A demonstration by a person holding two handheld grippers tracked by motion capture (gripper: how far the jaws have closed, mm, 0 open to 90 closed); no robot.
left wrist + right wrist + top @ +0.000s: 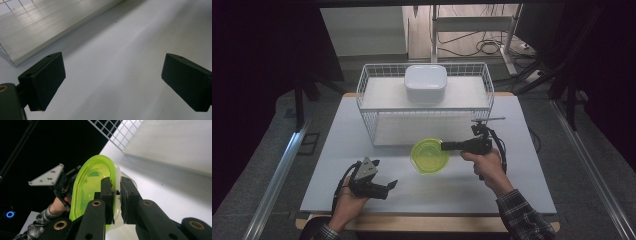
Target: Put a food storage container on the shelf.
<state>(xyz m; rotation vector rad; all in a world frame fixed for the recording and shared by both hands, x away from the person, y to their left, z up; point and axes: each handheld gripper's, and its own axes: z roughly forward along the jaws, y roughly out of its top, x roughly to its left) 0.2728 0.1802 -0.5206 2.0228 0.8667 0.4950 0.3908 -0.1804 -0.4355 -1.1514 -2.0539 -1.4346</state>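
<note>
A translucent lime-green bowl (429,156) hangs just above the white table, in front of the wire rack. My right gripper (445,146) is shut on its right rim, coming in from the right. In the right gripper view the two jaws pinch the bowl's (87,187) wall, one pad inside and one outside. My left gripper (388,187) rests low at the table's front left, jaws wide apart and pointing right. The left gripper view has nothing between its fingers (43,81) but bare table.
A white wire rack (364,82) with two shelves stands at the back middle of the table (522,165). A white lidded box (426,83) sits on its upper shelf. The lower shelf (32,27) is bare. The other hand and gripper (53,181) lie beyond the bowl.
</note>
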